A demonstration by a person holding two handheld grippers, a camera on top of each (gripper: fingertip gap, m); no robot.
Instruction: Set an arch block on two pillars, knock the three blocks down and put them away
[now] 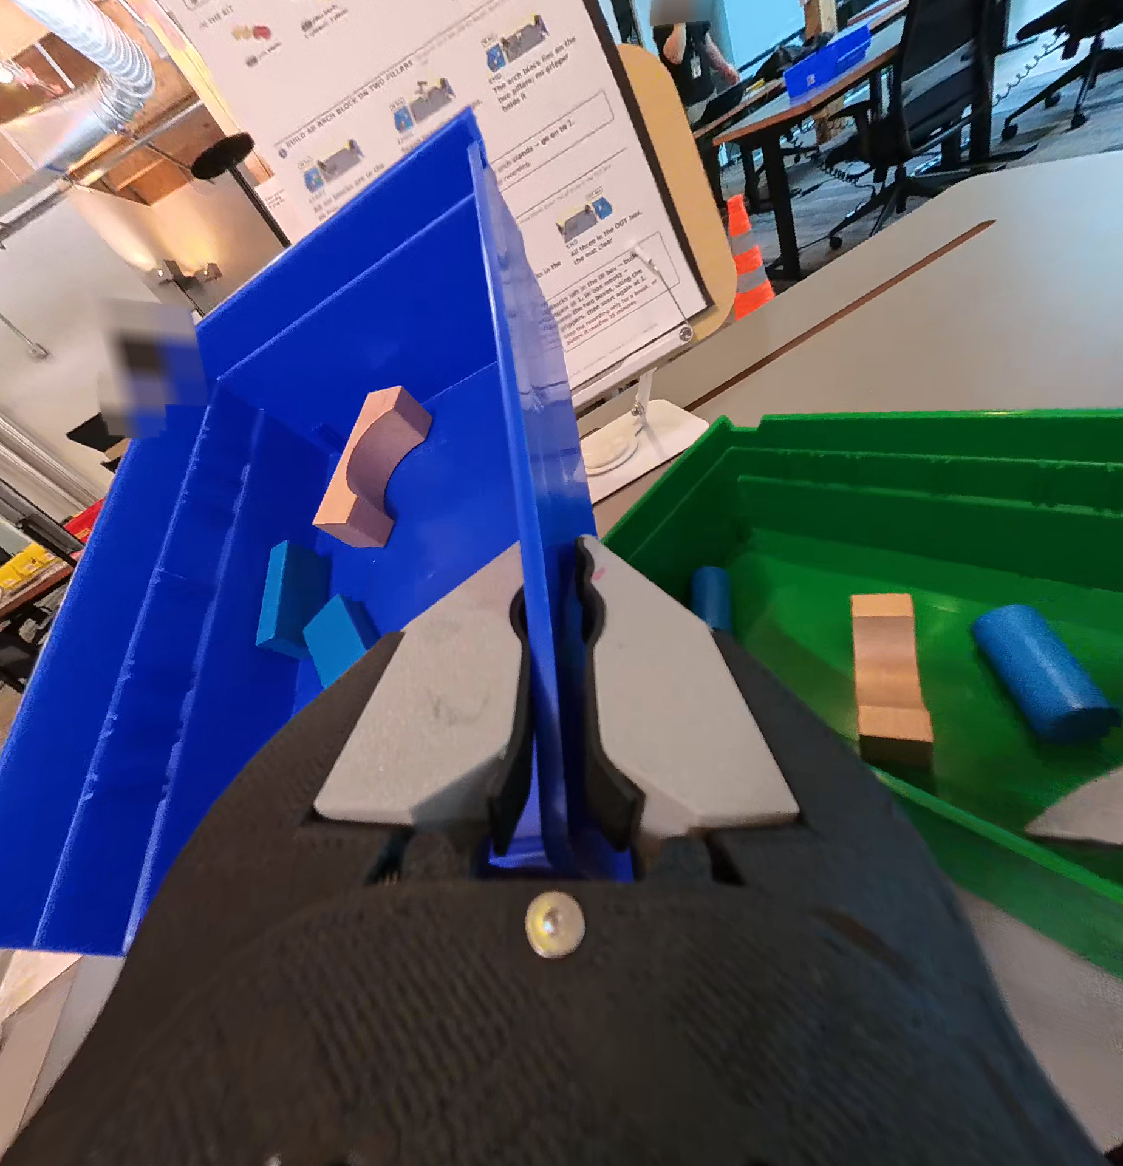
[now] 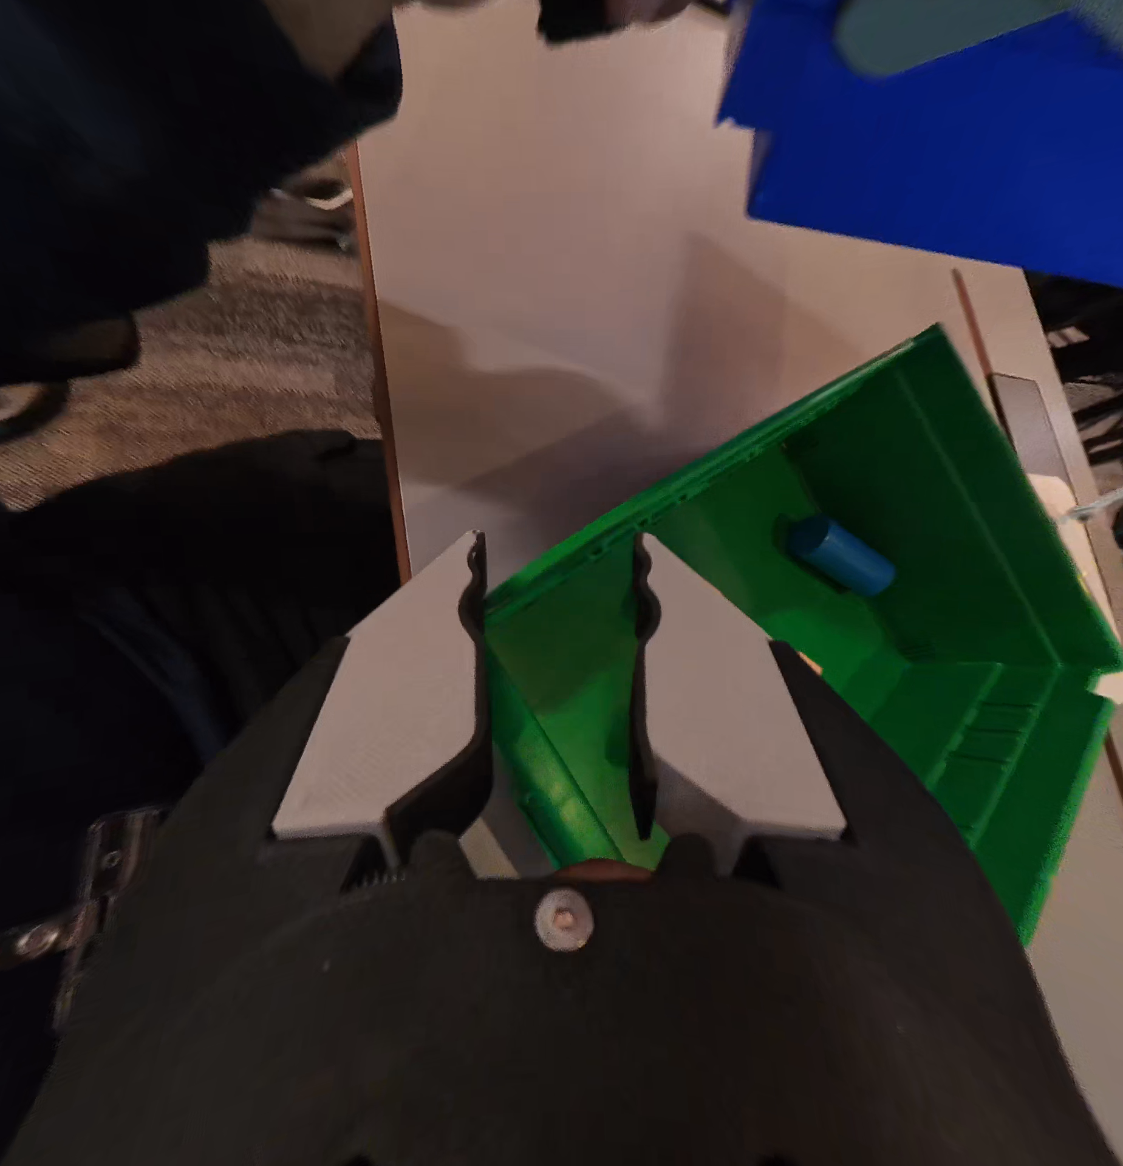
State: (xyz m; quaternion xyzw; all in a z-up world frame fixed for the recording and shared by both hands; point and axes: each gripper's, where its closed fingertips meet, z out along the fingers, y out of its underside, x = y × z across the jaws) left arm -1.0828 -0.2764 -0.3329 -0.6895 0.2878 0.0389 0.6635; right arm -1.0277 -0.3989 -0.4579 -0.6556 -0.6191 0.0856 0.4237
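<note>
The left gripper point(image 1: 549, 568) is clamped on the side wall of the blue bin point(image 1: 369, 328), which is lifted and tipped; a wooden arch point(image 1: 372, 470) and two blue blocks point(image 1: 290, 596) lie against its floor, to the left of the pinched wall. The right gripper point(image 2: 558, 555) straddles the near corner of the green bin point(image 2: 924, 479) with its jaws apart: the left finger point(image 2: 413, 662) sits outside the wall, the right one over the interior, and whether either pad presses the plastic cannot be told. This bin rests tilted near the table point(image 2: 546, 252) edge. It holds a second wooden arch point(image 1: 890, 675), its long axis pointing away from the camera, a blue cylinder point(image 1: 1044, 672) lying just to the arch's right, and another cylinder point(image 1: 710, 596) against the far-left wall. The relation that matters, I judge, is wall to jaws: the green wall runs diagonally across the right gripper's opening, not in line with the fingers, so a clean pinch needs the wrist turned first. The right gripper is the nearer one to the green bin's blocks; the left is occupied.
</note>
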